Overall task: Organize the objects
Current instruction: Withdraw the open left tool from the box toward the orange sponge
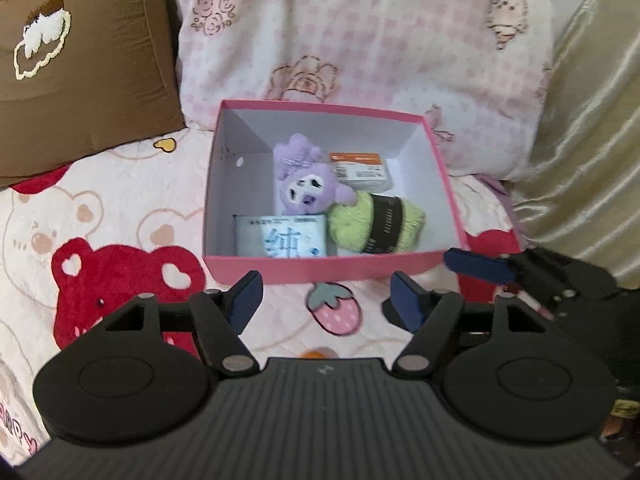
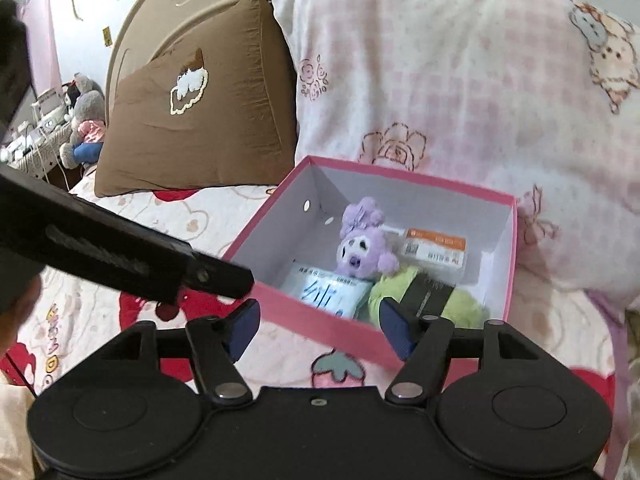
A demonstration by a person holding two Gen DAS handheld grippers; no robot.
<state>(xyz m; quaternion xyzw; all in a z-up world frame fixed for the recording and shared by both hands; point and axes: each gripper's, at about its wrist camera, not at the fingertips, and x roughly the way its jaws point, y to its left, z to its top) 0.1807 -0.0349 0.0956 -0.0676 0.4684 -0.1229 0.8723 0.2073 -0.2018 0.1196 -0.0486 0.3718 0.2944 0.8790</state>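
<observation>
Soft even daylight, slight motion blur, strong fisheye warp at edges.

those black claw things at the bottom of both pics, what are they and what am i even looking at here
They are hand-held grippers, one per hand, each carrying a camera that looks along its fingers. One picture comes from the left gripper, the other from the right gripper. Both are open and hold nothing. On the bed sits a pink box containing a purple plush toy, green yarn, a tissue pack and a small orange-and-white box. Behind are a brown pillow and a pink pillow.
</observation>
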